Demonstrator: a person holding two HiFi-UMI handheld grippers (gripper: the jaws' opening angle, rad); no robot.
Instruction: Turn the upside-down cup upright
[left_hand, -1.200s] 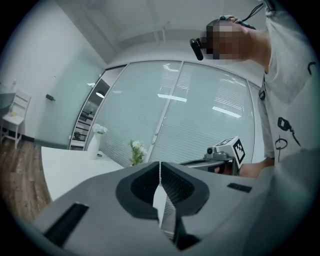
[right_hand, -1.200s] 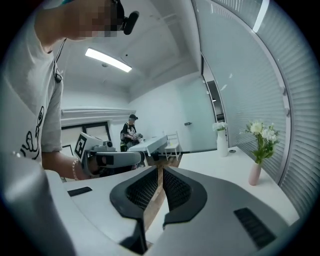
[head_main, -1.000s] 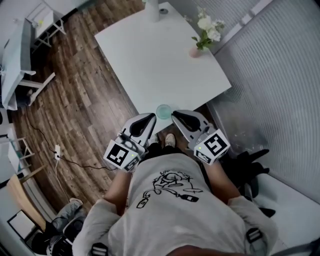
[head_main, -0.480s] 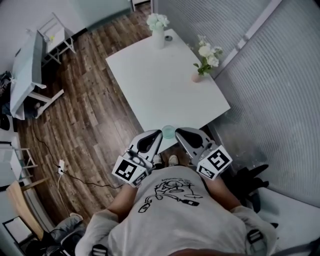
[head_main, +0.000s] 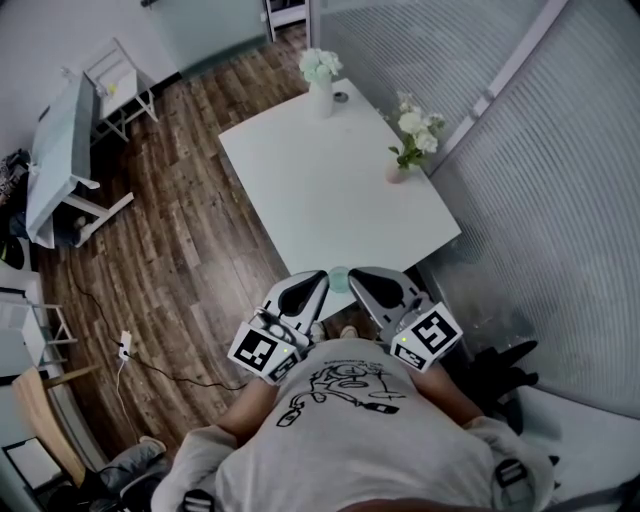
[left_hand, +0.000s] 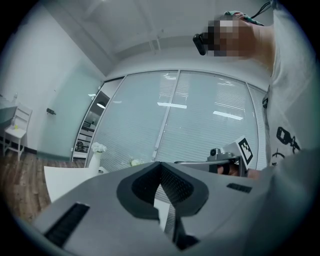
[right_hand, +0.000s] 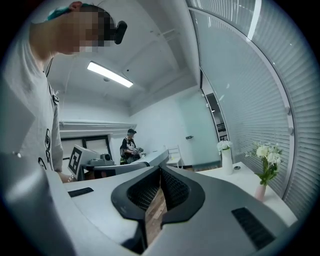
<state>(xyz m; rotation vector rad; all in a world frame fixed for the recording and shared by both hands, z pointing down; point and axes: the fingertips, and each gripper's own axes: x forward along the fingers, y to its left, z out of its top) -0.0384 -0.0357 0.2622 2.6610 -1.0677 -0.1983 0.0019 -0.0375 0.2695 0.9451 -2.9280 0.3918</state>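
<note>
A pale teal cup (head_main: 339, 277) stands at the near edge of the white table (head_main: 330, 190), seen from above as a small round shape; which way up it is I cannot tell. My left gripper (head_main: 319, 279) hangs just left of it and my right gripper (head_main: 353, 276) just right of it, both in front of my chest and pointing out over the table. In the left gripper view the left gripper (left_hand: 161, 168) has its jaws shut with nothing between them. The right gripper (right_hand: 160, 173) is likewise shut and empty. Neither gripper view shows the cup.
A tall white vase of white flowers (head_main: 320, 88) and a small pink vase of flowers (head_main: 402, 166) stand at the table's far side. Slatted blinds (head_main: 560, 200) close off the right. A second table (head_main: 55, 150) and wood floor lie left. A person (right_hand: 129, 145) stands far back.
Both grippers have risen together, staying shut. The cup and table edge sit lower in the head view, and the table's far end with the white vase has come into sight.
</note>
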